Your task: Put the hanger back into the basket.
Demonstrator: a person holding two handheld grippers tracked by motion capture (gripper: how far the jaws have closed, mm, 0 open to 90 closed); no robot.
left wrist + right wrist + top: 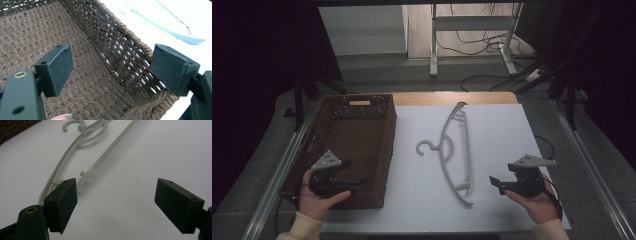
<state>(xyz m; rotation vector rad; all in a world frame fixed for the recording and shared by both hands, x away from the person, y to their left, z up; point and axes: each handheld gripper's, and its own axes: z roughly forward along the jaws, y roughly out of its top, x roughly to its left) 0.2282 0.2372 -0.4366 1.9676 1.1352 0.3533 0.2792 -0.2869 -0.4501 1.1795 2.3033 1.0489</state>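
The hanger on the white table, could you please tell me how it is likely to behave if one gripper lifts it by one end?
The hanger looks like thin moulded plastic, so probably light and fairly stiff. Being long and slender, it would likely swing or droop from an end grip. Its smooth rods may slip between flat jaws.

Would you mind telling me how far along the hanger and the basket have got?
Nothing looks done yet: the white hanger lies flat on the table, outside the brown basket. Neither tool holds anything; the left tool hovers open over the basket's near end, the right tool open beside the hanger. Grasping and moving the hanger probably remain.
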